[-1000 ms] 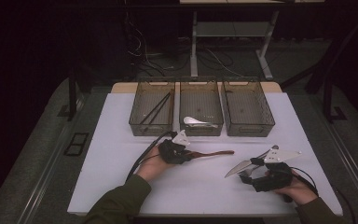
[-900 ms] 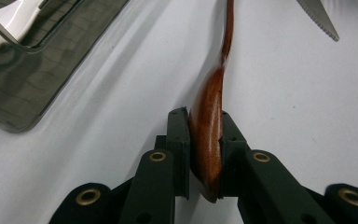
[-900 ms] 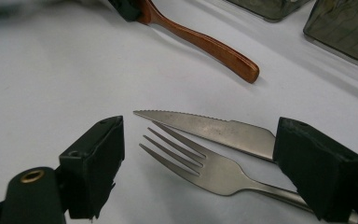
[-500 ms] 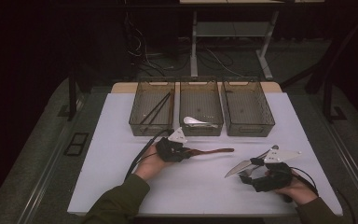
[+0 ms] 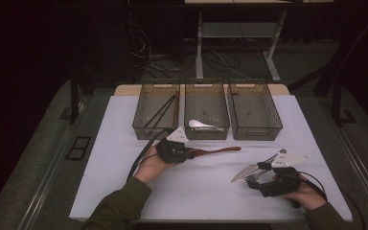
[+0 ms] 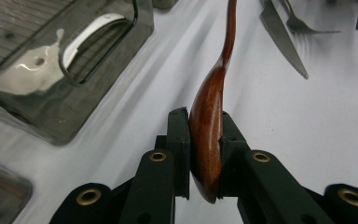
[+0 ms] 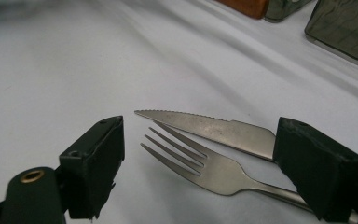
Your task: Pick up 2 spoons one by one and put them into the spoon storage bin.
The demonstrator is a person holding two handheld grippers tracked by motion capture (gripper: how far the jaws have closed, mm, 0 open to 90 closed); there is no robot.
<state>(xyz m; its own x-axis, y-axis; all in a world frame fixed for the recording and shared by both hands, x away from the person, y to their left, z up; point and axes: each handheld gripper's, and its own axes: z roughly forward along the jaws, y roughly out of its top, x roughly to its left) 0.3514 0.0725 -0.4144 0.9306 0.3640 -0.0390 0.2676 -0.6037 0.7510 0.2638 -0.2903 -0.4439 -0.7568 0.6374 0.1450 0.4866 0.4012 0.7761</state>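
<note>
While clamped by its bowl in the left claw (image 6: 204, 154), dark reddish-brown polished wooden spoon (image 6: 209, 135) held low over white tabletop (image 5: 124, 139), in front of smoked plastic bins (image 5: 206, 112); handle pointing away from the claw. Judged light and stiff, glossy finish likely slippery; curved bowl a poor seat for flat pads, neck or handle probably steadier. Right claw (image 7: 198, 163) gaping, gripping nothing, straddling steel fork (image 7: 205, 163) and serrated steel knife (image 7: 209, 128) lying flat: thin, hard, probably awkward to lift.
</note>
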